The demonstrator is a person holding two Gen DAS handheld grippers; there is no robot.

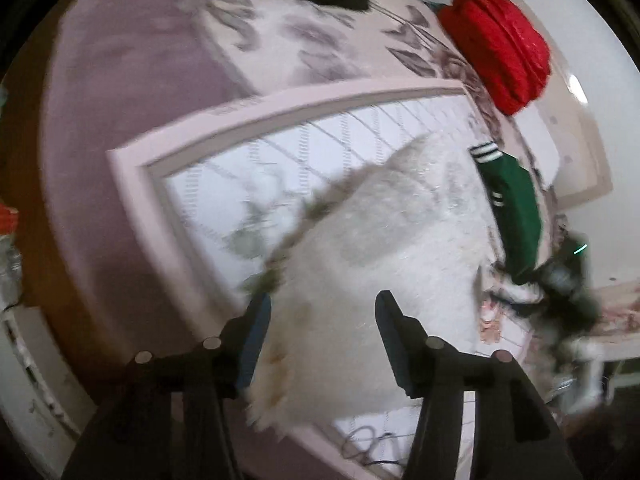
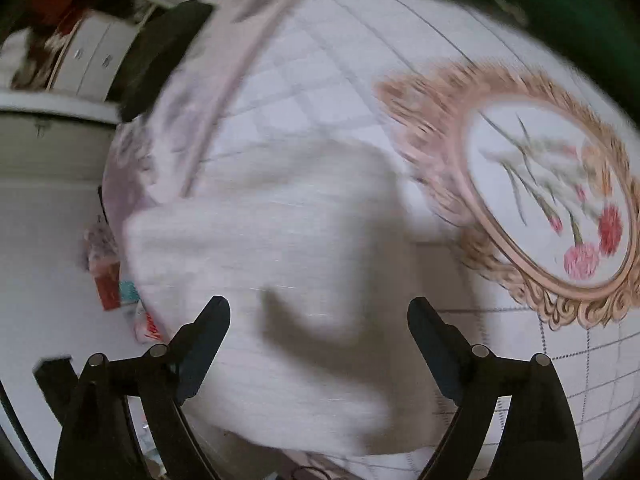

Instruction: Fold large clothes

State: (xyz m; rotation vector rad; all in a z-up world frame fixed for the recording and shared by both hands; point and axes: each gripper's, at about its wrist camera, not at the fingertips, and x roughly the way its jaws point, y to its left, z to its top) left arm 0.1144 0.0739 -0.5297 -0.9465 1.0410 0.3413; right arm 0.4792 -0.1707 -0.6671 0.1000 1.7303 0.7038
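Left wrist view: left gripper (image 1: 322,312) half-open, straddling white fluffy garment (image 1: 384,240) ahead, gripping nothing; right gripper (image 2: 319,310) gaping wide, hovering over garment, empty.

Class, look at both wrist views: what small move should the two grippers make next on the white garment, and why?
Probably close on a fresh edge and fold again. The left gripper and the right gripper both stand open above the white garment, pads gripping nothing. It lies bunched and uneven on the bedspread, beside a green garment.
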